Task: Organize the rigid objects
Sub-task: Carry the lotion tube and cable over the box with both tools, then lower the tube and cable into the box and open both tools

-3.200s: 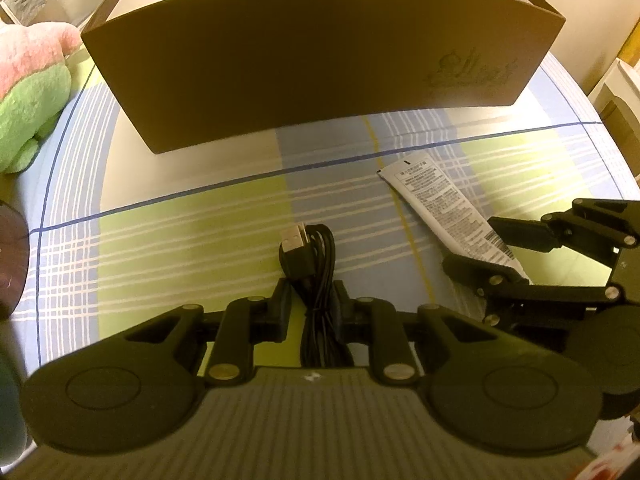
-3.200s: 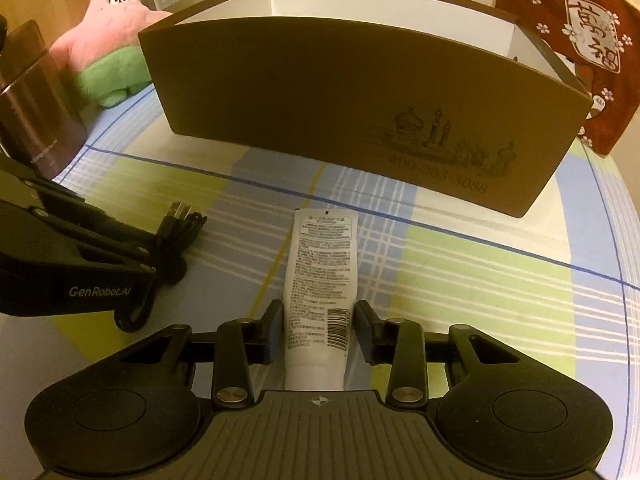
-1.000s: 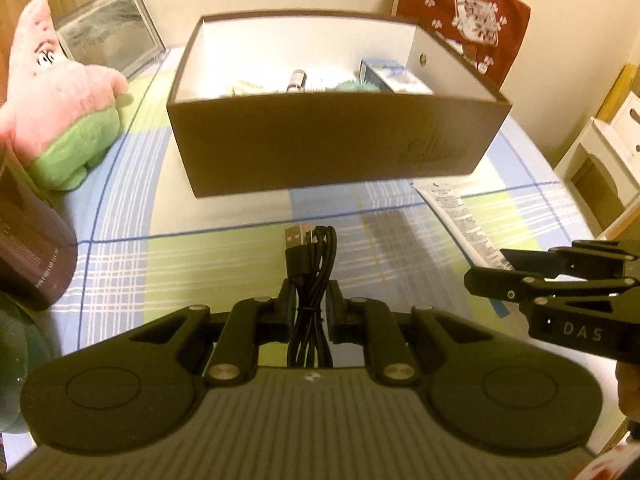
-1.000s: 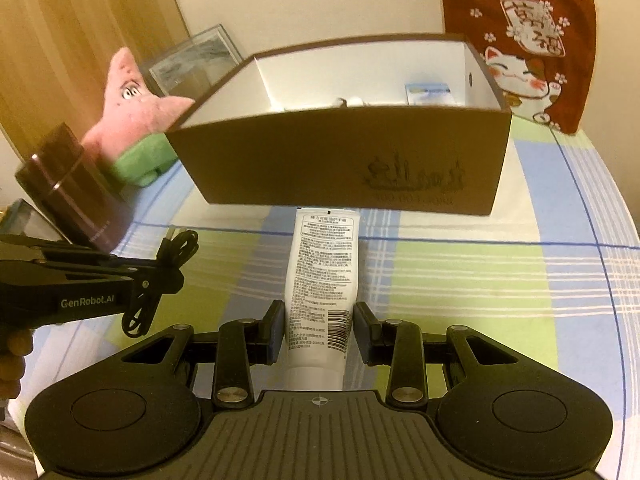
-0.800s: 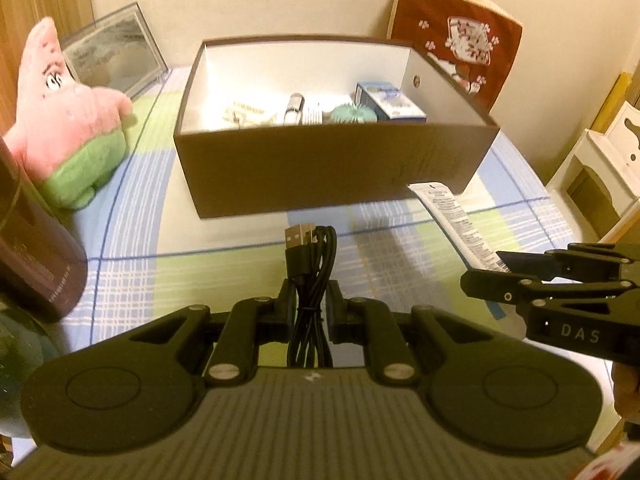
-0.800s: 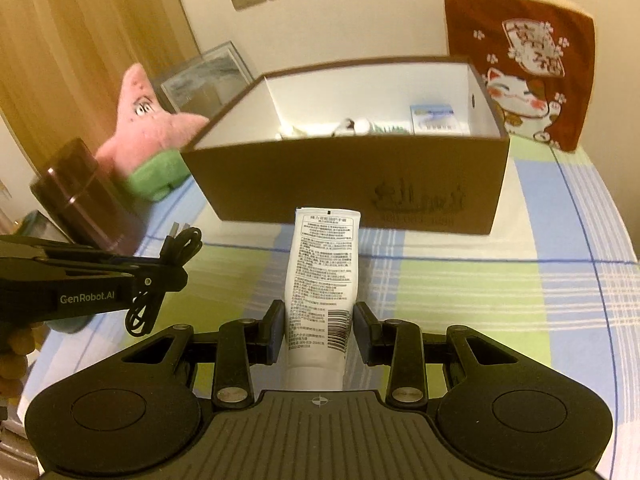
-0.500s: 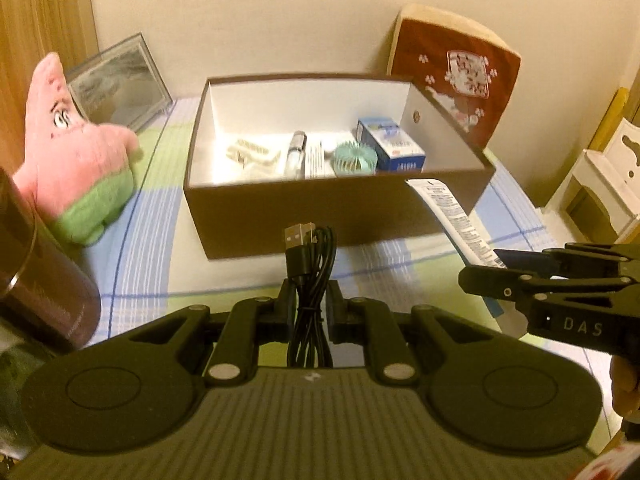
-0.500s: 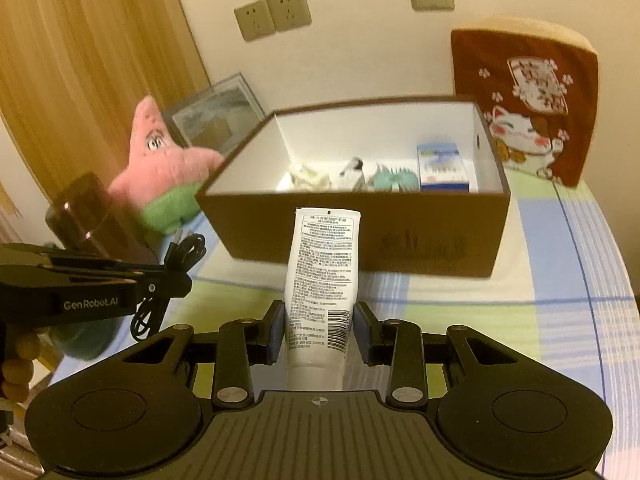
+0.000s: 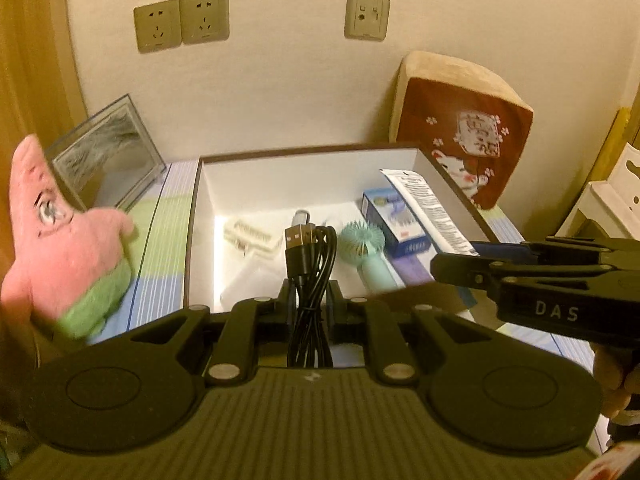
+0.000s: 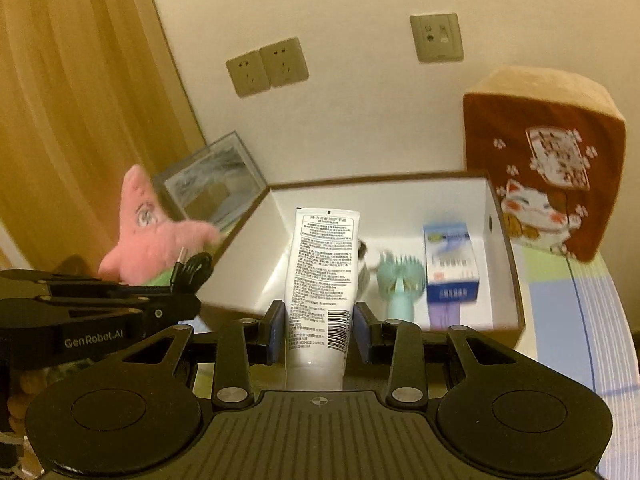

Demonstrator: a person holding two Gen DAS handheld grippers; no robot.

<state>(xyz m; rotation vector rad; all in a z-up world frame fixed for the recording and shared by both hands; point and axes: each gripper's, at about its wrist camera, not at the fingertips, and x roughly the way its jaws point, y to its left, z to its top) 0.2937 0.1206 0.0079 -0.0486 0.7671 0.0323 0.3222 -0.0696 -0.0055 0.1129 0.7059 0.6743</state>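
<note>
Left gripper point(image 9: 310, 294): matt black plastic, ribbed body, bright metal pivot screws.
Right gripper point(image 10: 319, 322): same matt black plastic; blue pads point(image 10: 275, 330) inside its fingers.
Cable point(image 9: 310, 264): bundled, smooth black sheath with a slight sheen, metal USB plug.
Tube point(image 10: 322, 276): smooth white plastic, soft gloss, printed black text and barcode.
Box point(image 10: 516, 300): brown card outside, matt; plain white inside.
Fan point(image 9: 366, 248): mint-green plastic, smooth.
Carton point(image 10: 450, 268): printed blue and white card, lightly glossy.
Star plush point(image 9: 60, 248): pink and green pile fabric.
Cushion point(image 10: 548, 160): red printed cloth, tan fuzzy top.
Frame point(image 9: 106, 152): glossy glass face.
Tablecloth point(image 10: 576, 316): checked woven cloth.
Sockets point(image 9: 182, 20): satin beige plastic.
</note>
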